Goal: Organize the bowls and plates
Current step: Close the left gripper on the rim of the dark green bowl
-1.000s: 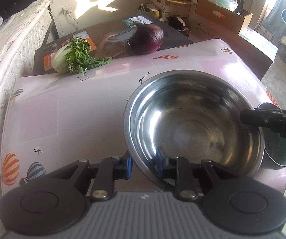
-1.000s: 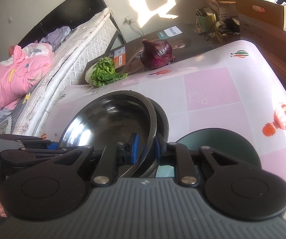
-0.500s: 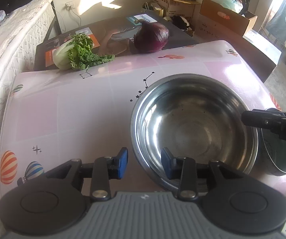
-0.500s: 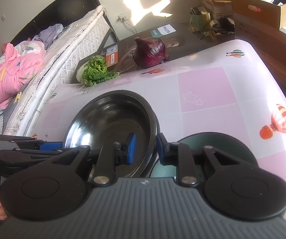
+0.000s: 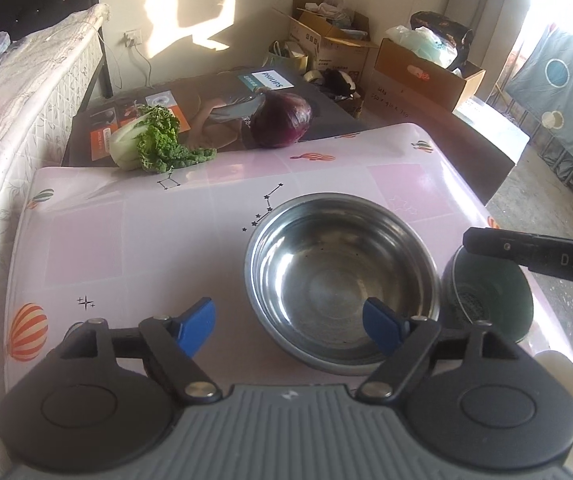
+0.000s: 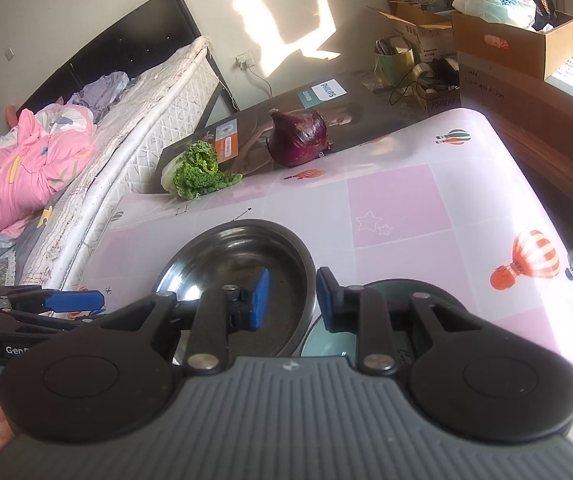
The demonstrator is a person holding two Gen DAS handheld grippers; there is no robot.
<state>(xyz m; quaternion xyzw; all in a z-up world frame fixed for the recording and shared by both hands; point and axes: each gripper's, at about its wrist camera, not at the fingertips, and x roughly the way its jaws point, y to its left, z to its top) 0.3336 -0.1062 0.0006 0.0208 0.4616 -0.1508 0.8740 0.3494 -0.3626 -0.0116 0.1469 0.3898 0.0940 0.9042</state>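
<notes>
A steel bowl (image 5: 342, 280) sits on the pink tablecloth, beside a dark bowl with a green inside (image 5: 490, 300). My left gripper (image 5: 288, 324) hovers over the steel bowl's near rim, its jaws opening wide. One blue pad is above the bowl's inside, the other is out over the cloth, and neither touches. In the right wrist view, my right gripper (image 6: 292, 300) straddles the steel bowl's (image 6: 238, 264) right rim. Its jaws are opening and a gap shows on both sides of the rim. The green bowl (image 6: 390, 292) is mostly hidden behind its fingers.
A white plate's edge (image 5: 558, 364) shows at the table's near right corner. A lettuce (image 5: 146, 144) and a red cabbage (image 5: 282, 120) rest at the far edge against a flat printed box. A mattress (image 6: 134, 128) runs along the left, and cardboard boxes (image 5: 426, 72) stand behind.
Both grippers have let go of the steel bowl's rim. The left jaws spread wide, the right ones a little. Both have lifted and drawn back, so the bowl looks smaller and lies flat.
</notes>
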